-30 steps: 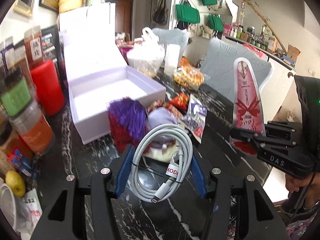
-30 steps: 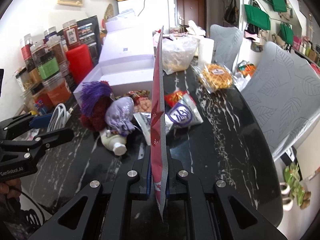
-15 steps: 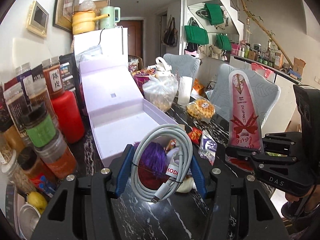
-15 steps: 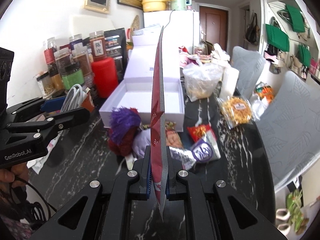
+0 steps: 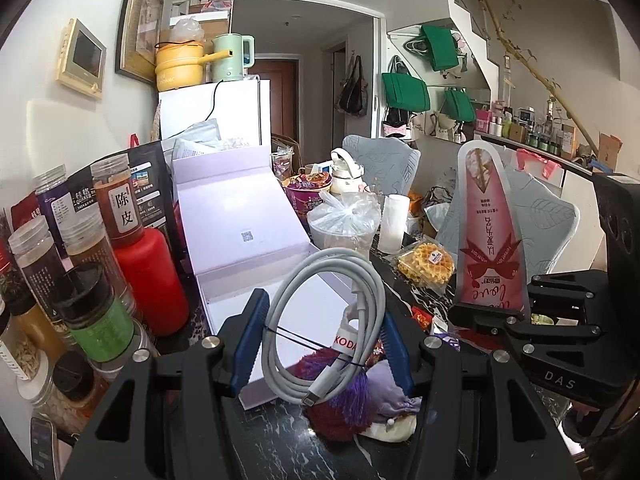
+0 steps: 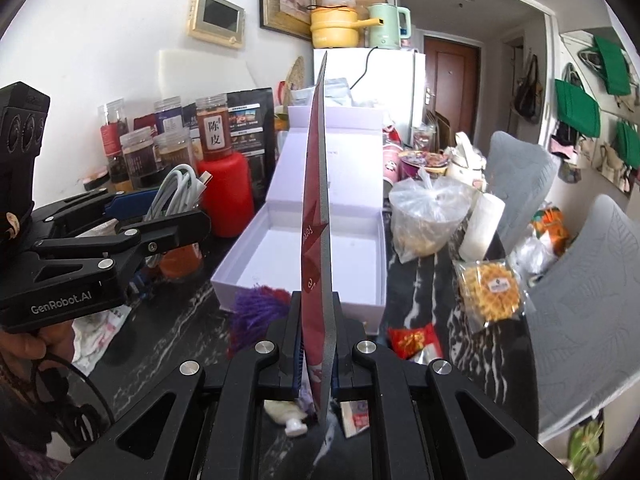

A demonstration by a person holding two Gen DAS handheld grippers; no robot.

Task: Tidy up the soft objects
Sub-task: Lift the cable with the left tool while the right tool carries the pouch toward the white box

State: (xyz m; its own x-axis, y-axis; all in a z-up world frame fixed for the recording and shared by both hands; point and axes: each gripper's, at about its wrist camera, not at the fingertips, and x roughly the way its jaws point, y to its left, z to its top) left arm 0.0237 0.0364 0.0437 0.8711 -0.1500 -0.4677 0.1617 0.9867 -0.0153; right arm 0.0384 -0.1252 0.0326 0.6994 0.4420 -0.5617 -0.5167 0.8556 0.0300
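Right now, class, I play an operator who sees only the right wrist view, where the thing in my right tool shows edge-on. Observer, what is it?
Observer: A flat pink pouch with a rounded top, a red bow print and the word "love" on its face. The right tool clamps its bottom edge.
Operator: Is the white cable in the left tool loose?
Observer: No. The cable is a coil bound by a thin black tie, squeezed between the blue pads of the left tool.
Operator: Any label on it?
Observer: A white tag with the red letters "KODA" sits on the coil.
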